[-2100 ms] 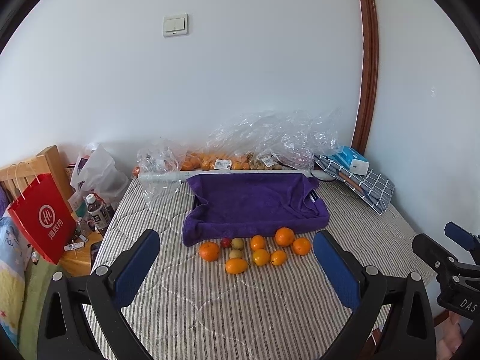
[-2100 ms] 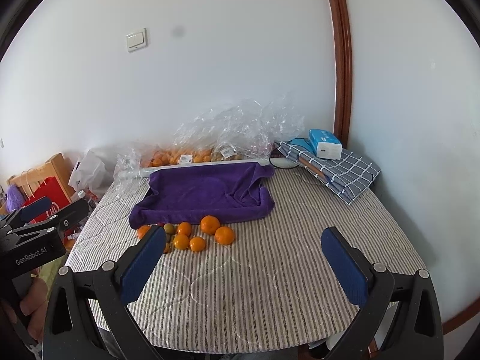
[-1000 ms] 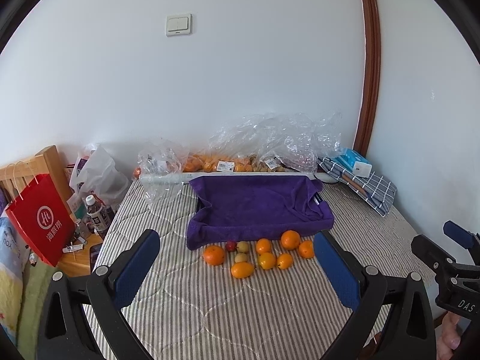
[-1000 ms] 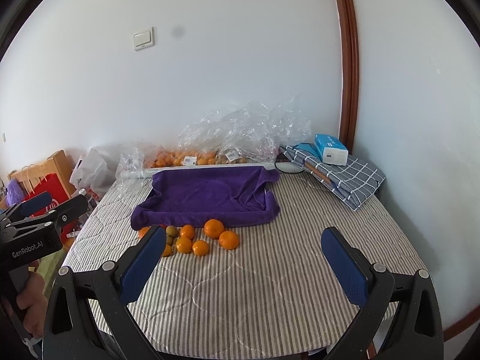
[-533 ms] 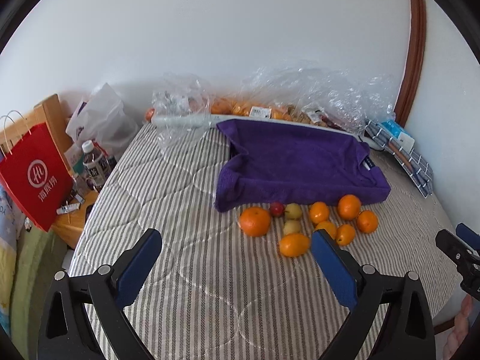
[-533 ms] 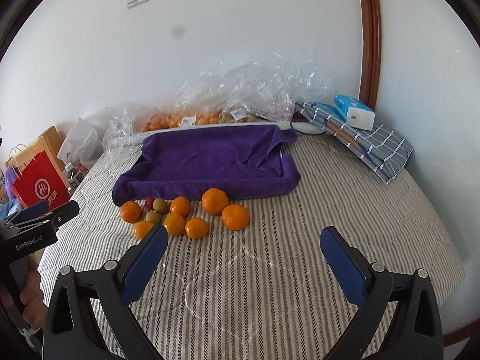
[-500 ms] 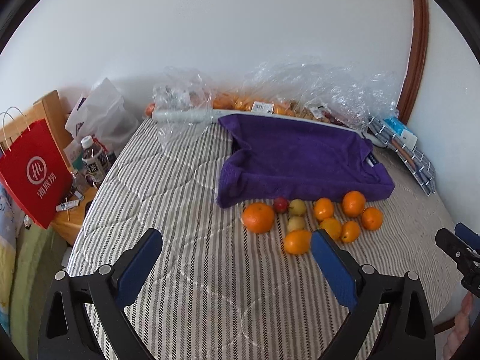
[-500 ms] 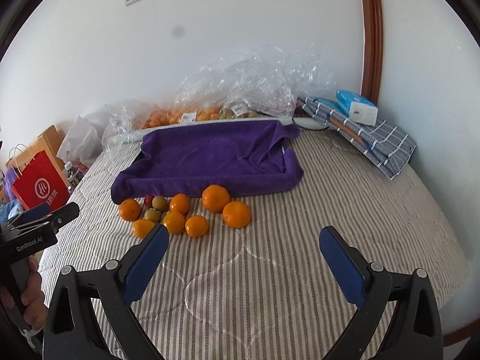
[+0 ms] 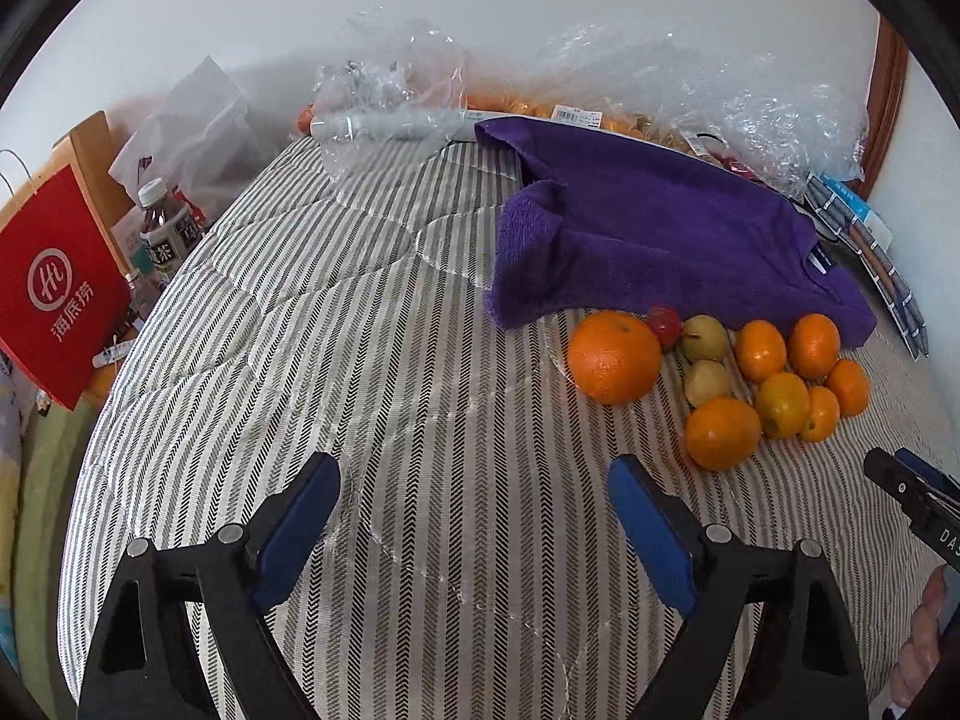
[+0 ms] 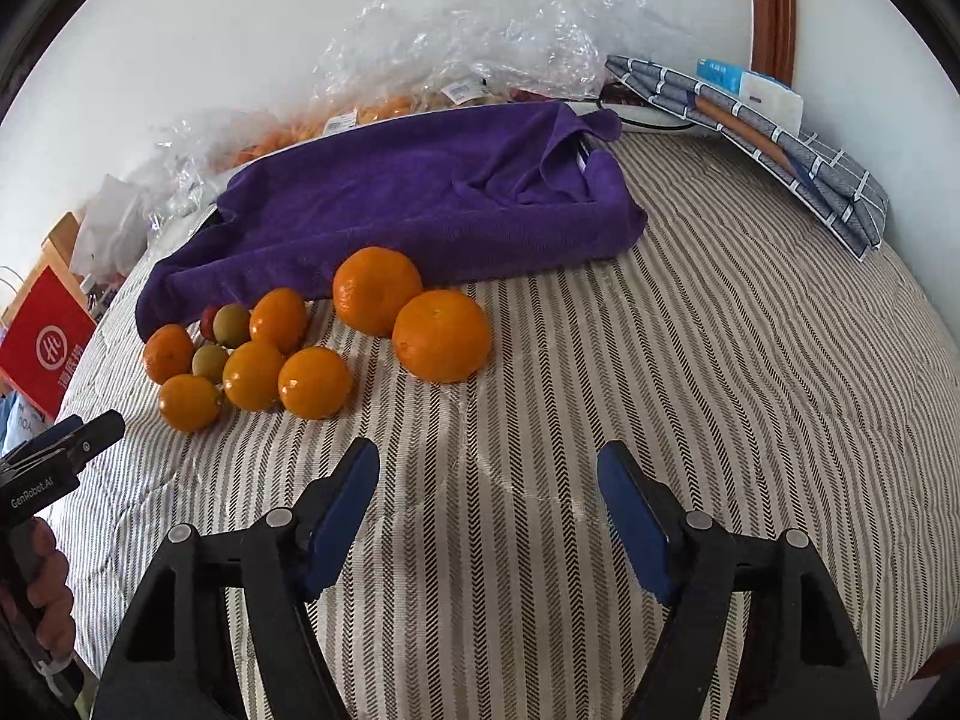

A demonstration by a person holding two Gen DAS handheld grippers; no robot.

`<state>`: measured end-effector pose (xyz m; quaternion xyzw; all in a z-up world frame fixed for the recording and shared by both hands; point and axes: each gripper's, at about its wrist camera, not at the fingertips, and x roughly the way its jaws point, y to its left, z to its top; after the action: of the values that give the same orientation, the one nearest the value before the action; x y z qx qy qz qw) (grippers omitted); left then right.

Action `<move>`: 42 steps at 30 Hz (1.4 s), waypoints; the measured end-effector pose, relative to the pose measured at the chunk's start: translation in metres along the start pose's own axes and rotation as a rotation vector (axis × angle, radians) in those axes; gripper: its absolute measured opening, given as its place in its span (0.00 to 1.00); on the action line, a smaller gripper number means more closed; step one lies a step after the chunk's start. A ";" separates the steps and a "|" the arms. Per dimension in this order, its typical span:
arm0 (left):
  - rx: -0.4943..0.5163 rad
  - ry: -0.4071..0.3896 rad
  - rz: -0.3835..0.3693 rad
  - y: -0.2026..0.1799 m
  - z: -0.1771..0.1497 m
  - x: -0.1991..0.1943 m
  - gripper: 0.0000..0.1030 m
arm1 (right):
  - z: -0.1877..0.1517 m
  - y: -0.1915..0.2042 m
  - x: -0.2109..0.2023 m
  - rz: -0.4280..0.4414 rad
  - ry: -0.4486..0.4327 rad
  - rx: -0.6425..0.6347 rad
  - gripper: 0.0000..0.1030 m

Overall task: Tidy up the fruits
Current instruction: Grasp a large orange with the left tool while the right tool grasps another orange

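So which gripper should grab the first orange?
Probably the right gripper: its open jaws sit just short of the near orange. The left gripper, also open, has bare cloth ahead, and the big orange lies off to its right.

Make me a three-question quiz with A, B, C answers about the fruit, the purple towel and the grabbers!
1. Where do the fruits lie?
A. on top of the towel
B. on the striped cover, at the towel's front edge
C. inside the red bag

2. What colour is the towel?
A. purple
B. green
C. yellow

3. How is the right gripper?
A. shut on an orange
B. shut on the towel
C. open and empty

Answers: 1 B, the fruits rest on the striped cover beside the towel's edge. 2 A, the cloth is plainly purple. 3 C, its blue pads stand wide apart with only cover between them.
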<state>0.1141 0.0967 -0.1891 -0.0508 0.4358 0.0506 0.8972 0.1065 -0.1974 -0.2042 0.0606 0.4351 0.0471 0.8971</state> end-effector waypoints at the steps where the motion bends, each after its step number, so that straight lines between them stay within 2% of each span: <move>1: -0.004 0.003 -0.005 0.001 0.000 0.002 0.85 | 0.000 -0.001 0.004 0.001 0.002 0.002 0.73; 5: -0.017 0.001 -0.001 0.003 0.001 0.009 0.81 | 0.003 0.002 0.008 -0.010 -0.022 -0.026 0.73; 12: -0.006 -0.011 0.006 0.003 0.002 0.013 0.79 | 0.007 0.009 0.016 -0.019 -0.036 -0.072 0.73; 17: 0.026 -0.001 0.010 0.002 0.003 0.015 0.79 | 0.014 0.006 0.021 -0.001 -0.021 -0.044 0.71; 25: 0.025 -0.005 -0.005 0.003 0.003 0.015 0.79 | 0.021 0.010 0.029 -0.021 -0.010 -0.069 0.70; 27: 0.022 -0.007 -0.012 0.004 0.003 0.015 0.79 | 0.021 0.011 0.029 -0.017 -0.014 -0.066 0.69; 33: -0.010 -0.022 -0.064 0.011 0.002 0.011 0.79 | 0.023 0.015 0.030 -0.001 -0.030 -0.080 0.55; 40: -0.006 -0.026 -0.086 0.009 0.002 0.010 0.78 | 0.030 0.023 0.037 -0.004 -0.032 -0.106 0.53; 42: 0.002 -0.026 -0.086 0.008 0.002 0.010 0.74 | 0.033 0.023 0.039 -0.007 -0.033 -0.110 0.52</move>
<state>0.1207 0.1051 -0.1958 -0.0680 0.4218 0.0122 0.9041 0.1558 -0.1711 -0.2109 0.0104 0.4170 0.0668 0.9064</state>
